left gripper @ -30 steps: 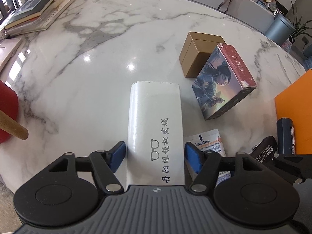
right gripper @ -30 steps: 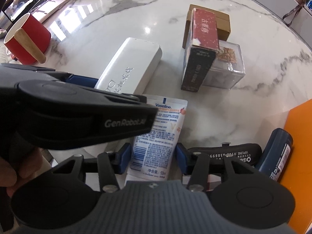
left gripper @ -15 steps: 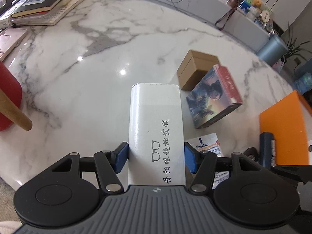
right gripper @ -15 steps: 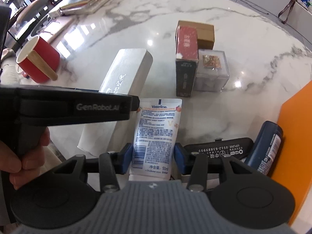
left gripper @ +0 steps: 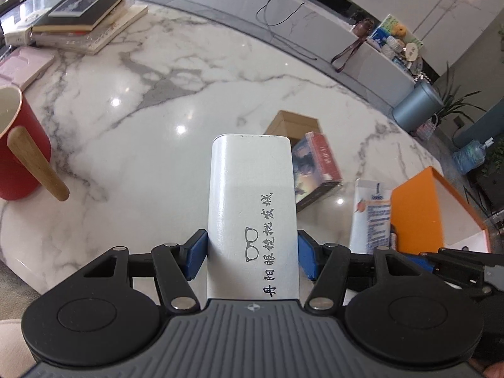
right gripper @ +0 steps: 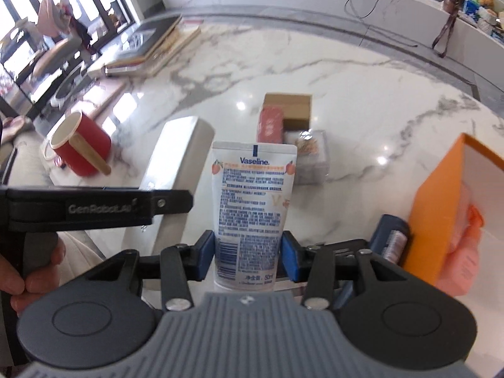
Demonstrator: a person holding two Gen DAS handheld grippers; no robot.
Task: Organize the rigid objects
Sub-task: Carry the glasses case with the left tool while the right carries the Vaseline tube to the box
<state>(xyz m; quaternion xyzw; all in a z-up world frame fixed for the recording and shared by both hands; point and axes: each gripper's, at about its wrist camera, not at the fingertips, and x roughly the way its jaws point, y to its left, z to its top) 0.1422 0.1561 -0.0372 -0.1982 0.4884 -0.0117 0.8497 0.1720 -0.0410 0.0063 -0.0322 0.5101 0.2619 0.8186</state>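
Observation:
My left gripper (left gripper: 252, 258) is shut on a white glasses case (left gripper: 252, 195) and holds it lifted above the marble table (left gripper: 157, 94). My right gripper (right gripper: 247, 260) is shut on a white Vaseline tube (right gripper: 252, 195), also lifted; the tube also shows in the left wrist view (left gripper: 370, 217). The case shows in the right wrist view (right gripper: 179, 157) to the tube's left. An open orange box (right gripper: 441, 208) stands at the right with a pink bottle (right gripper: 463, 261) inside. It also shows in the left wrist view (left gripper: 431, 208).
A brown box (right gripper: 288, 104), a red picture box (right gripper: 271, 126) and a clear box (right gripper: 310, 154) stand mid-table. A red mug (left gripper: 19, 148) with a wooden handle is at the left. Stacked books (left gripper: 85, 15) lie far left. A dark blue bottle (right gripper: 389, 236) lies by the orange box.
Both grippers have risen away from the table, lifting the glasses case and the Vaseline tube. The boxes look smaller and farther; the inside of the orange box has come into view.

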